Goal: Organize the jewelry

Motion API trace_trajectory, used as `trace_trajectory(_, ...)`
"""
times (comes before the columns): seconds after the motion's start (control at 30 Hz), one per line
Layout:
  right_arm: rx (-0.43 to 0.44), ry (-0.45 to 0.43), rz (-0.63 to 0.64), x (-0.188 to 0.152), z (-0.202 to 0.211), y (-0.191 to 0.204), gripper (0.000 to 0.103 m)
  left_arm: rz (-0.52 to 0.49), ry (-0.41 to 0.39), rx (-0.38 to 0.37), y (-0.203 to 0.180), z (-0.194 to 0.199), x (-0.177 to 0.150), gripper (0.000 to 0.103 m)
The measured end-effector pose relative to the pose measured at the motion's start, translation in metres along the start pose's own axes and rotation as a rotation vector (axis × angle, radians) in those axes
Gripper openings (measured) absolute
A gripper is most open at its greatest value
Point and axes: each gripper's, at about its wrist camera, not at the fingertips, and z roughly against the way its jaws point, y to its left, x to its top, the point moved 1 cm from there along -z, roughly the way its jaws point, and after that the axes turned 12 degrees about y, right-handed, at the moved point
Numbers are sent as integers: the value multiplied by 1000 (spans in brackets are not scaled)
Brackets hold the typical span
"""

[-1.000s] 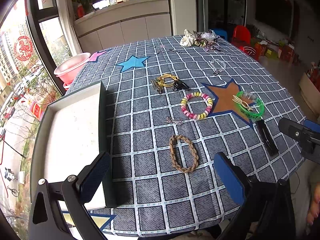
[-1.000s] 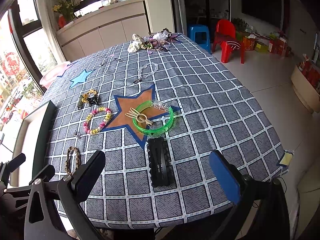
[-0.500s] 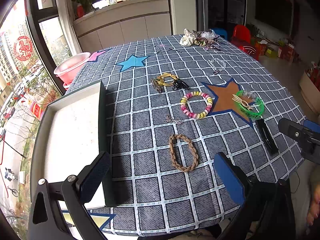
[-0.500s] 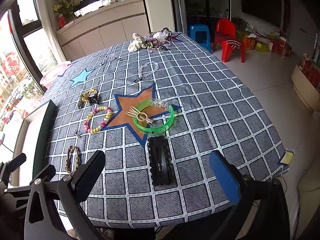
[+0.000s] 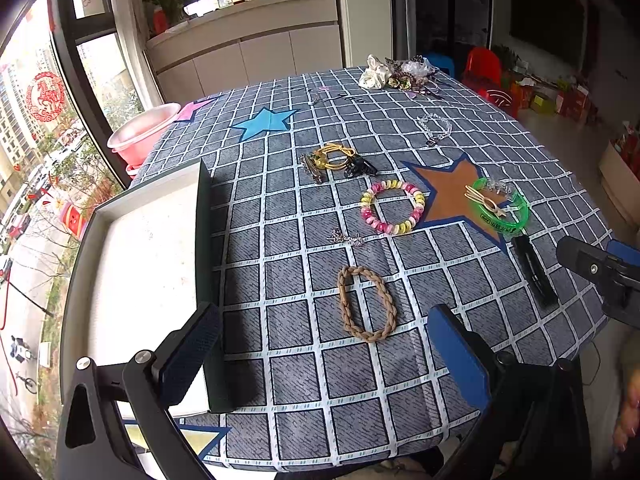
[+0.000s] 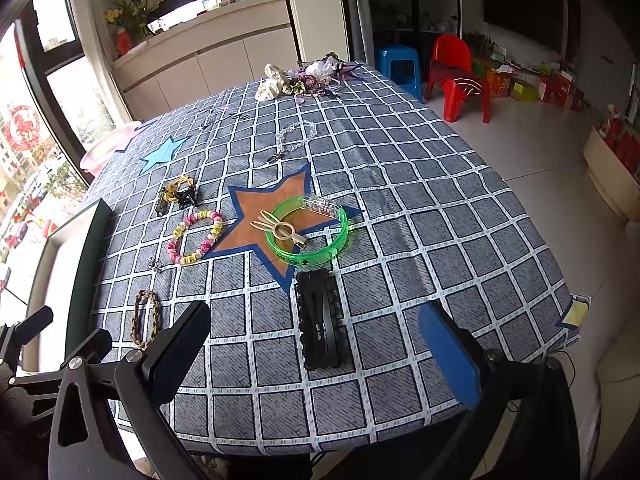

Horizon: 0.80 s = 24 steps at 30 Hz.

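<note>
nothing is sorted yet: the tray at the table's left edge looks bare, while the braided bracelet, beaded bracelet, green bangle and black clip lie on the tablecloth. left gripper and right gripper hover wide open, holding nothing. the far pile is too small to make out

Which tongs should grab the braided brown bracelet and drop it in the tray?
Left. The left tongs are open, with the braided brown bracelet just ahead and the tray alongside. The right tongs face the black hair clip.
</note>
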Motion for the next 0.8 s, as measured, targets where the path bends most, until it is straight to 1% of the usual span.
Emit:
trace_trajectory(0.43, 6, 15, -10, 0, -2, -3, 103, -10, 25, -3, -4, -4, 2, 103)
trace_trajectory(0.53, 6, 27, -13, 1, -4, -4, 103, -8, 44, -24, -3, -8, 4, 103)
trace_trajectory(0.8, -14, 106, -26, -6, -27, -13, 103, -4, 108, -84, -8, -34, 11, 103)
